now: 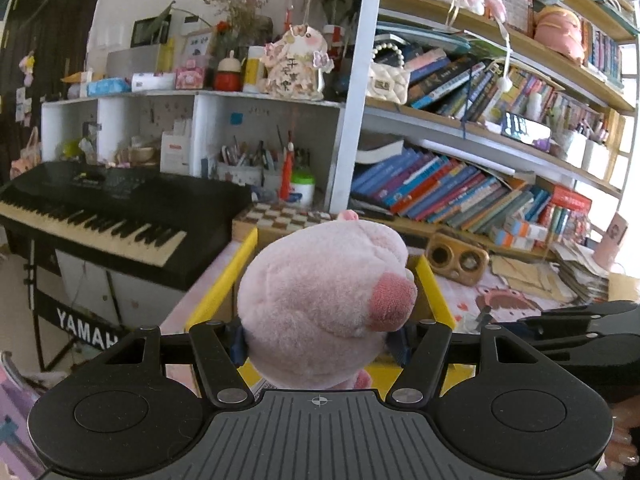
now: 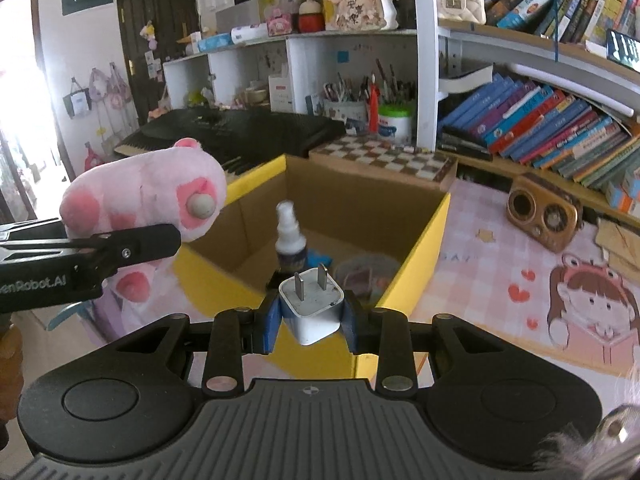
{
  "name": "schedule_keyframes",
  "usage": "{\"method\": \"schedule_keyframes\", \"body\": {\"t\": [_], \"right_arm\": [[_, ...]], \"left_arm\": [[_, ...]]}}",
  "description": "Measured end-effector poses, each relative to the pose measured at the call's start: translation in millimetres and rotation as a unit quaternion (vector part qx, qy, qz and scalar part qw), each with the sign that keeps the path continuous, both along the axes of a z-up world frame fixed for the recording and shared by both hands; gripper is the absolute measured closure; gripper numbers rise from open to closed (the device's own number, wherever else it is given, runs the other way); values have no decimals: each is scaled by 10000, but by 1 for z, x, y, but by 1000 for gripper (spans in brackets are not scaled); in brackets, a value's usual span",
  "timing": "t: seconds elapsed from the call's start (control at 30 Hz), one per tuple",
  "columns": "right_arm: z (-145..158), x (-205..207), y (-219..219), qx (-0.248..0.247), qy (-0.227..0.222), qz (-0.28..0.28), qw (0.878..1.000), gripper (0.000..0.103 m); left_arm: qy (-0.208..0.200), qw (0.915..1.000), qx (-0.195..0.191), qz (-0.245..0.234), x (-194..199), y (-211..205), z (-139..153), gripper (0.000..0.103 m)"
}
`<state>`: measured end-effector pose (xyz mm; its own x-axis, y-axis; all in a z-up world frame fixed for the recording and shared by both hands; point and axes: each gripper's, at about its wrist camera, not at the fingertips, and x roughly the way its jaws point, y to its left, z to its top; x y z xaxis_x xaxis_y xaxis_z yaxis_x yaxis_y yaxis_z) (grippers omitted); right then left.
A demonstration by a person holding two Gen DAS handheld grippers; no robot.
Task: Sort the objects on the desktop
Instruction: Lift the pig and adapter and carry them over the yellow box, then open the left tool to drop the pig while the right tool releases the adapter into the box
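Note:
My left gripper (image 1: 320,344) is shut on a pink plush pig (image 1: 324,304), which fills the middle of the left wrist view; in the right wrist view the same plush pig (image 2: 148,196) hangs at the left, held by the left gripper's black fingers (image 2: 136,246). My right gripper (image 2: 311,322) is shut on a white plug charger (image 2: 310,312), prongs pointing up. Both are held over the near side of an open yellow cardboard box (image 2: 420,252). Inside it stand a small spray bottle (image 2: 290,236) and some blurred items.
A pink patterned mat (image 2: 520,280) covers the desk. A wooden speaker (image 2: 544,216) sits to the right, a chessboard (image 2: 384,160) behind the box, a black keyboard (image 1: 100,208) at the left. Bookshelves (image 1: 460,184) and a pen holder (image 2: 360,104) line the back.

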<state>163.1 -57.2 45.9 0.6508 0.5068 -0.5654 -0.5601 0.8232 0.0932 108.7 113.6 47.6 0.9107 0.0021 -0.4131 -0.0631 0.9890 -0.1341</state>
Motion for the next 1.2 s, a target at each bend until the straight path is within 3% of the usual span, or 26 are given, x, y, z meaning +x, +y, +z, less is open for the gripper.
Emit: {"method": "schedule_keyframes", "body": {"t": [0.2,0.4,0.8,0.93,1.2], "right_arm": [[3,35,0,13,-89,111,9999,74],[-2,71,7,-32,-89,263,9996,74],[-28,126,25,-301,114,582,9978,74],[-34,137,31,-406,136,697,9966,74],[-40,154,41,-694,130,942,9930,74]], "left_arm": [[48,9999,87,20,40,-4,-3,38],[406,9991,107,-25,77,-7,-20,38],[947,9933,653,130,138,-5,-44,38],[1265,9900,610,142,152,0,-53,36],[1426,9879,501,352,152,5,-53,33]]}}
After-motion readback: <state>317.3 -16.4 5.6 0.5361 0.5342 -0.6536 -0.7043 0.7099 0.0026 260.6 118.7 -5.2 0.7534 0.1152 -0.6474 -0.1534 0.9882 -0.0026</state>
